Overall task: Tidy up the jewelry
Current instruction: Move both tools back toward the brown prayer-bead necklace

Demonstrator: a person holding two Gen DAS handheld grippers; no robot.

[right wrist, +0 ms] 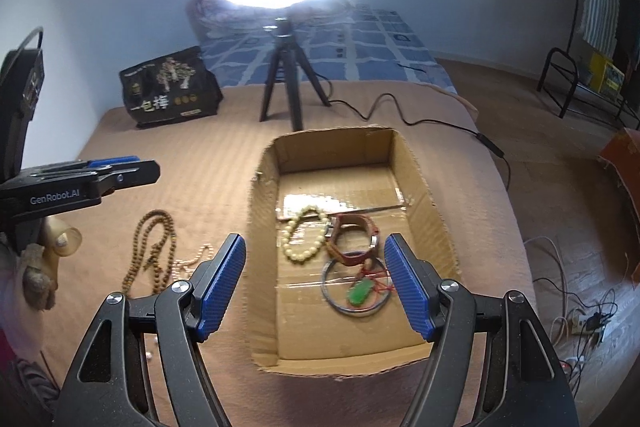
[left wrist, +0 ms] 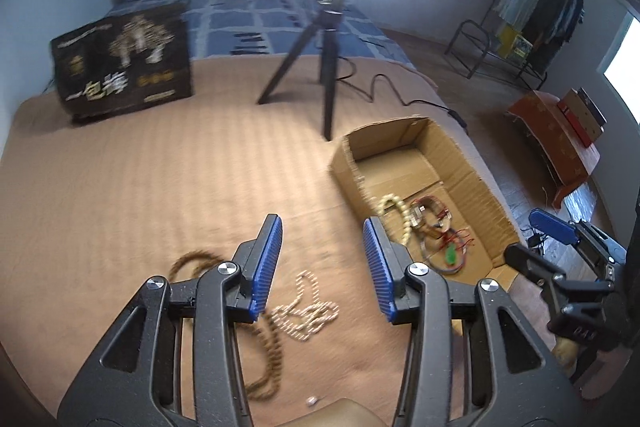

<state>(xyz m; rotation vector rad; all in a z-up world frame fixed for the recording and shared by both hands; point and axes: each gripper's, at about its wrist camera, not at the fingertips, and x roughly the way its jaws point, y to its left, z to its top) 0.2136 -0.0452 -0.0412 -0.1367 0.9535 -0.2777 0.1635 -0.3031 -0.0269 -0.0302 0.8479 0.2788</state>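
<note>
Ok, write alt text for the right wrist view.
Open right tongs hover over a cardboard box holding a cream bead bracelet, a brown bracelet, a bangle and a green pendant. A brown bead necklace lies on the tan bedcover left of it.

"GenRobot.AI" on the left claw (right wrist: pixel 120 163); "一包梅" on the black bag (right wrist: pixel 170 89).

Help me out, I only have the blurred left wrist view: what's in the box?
Observer: A cream bead bracelet, a red-brown bracelet and a bangle lie in the box.
Operator: Where's the green pendant?
Observer: The pendant lies inside the bangle's ring.
Operator: Is the right gripper holding anything?
Observer: No, the right gripper is open and empty, over the box.
</note>
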